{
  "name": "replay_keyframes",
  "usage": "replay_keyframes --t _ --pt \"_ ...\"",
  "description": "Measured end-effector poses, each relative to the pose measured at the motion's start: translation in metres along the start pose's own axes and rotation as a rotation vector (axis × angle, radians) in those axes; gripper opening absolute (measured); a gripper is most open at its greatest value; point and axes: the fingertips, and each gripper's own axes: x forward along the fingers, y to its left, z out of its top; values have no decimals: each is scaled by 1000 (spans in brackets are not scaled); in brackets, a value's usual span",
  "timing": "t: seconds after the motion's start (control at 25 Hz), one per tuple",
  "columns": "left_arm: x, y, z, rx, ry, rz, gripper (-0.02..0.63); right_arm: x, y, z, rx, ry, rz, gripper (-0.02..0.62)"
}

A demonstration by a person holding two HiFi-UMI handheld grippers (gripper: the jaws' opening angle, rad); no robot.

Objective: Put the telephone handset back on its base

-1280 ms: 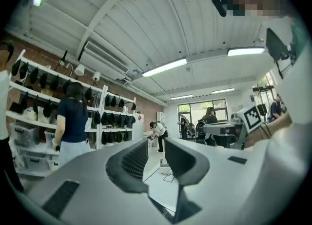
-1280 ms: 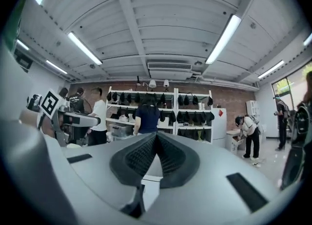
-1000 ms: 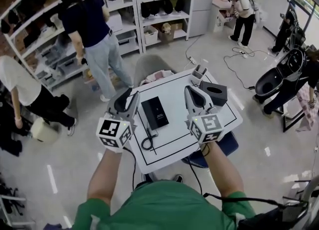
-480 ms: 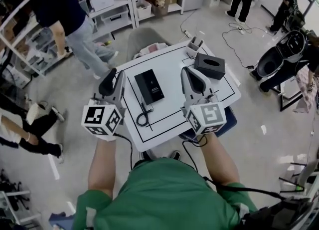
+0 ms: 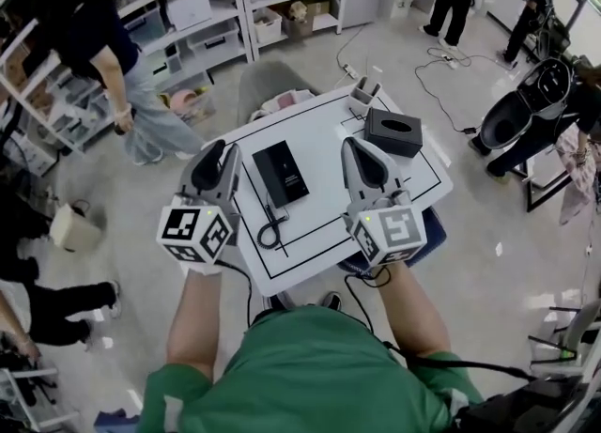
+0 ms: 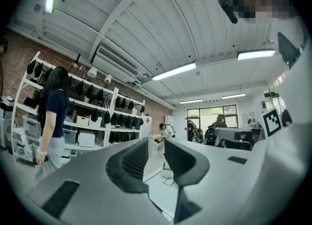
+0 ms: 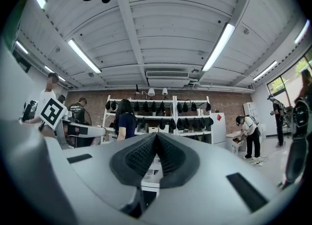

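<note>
The black telephone [image 5: 281,173] lies flat near the middle of the white table [image 5: 413,177], its coiled cord [image 5: 273,226] looping toward the front edge. From this height I cannot tell the handset from the base. My left gripper [image 5: 214,157] hovers over the table's left edge, level with the phone. In the left gripper view the left gripper [image 6: 156,153] shows a narrow gap with nothing in it. My right gripper [image 5: 362,161] hangs right of the phone. In the right gripper view the right gripper [image 7: 156,141] has its pads pressed together. Both gripper views look out over the room, not at the phone.
A black tissue box [image 5: 393,132] and a small holder [image 5: 362,98] stand at the table's far right. A grey chair [image 5: 270,91] sits behind the table. Shelves [image 5: 197,8] line the back wall. A person [image 5: 103,55] stands at the left, others far right.
The head view has tipped, so the table sits higher in the picture. Both grippers keep their places beside the phone. The person by the shelves has walked left.
</note>
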Motion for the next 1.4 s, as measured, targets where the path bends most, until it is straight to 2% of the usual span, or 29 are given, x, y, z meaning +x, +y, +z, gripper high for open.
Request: replay_keyframes --t 0.64,1.4 --pt "13 8 4 -66 -18 -38 117 9 7 6 -36 7 0 23" --pt "18 25 -9 -80 13 -42 117 22 19 -1 -36 30 11 23"
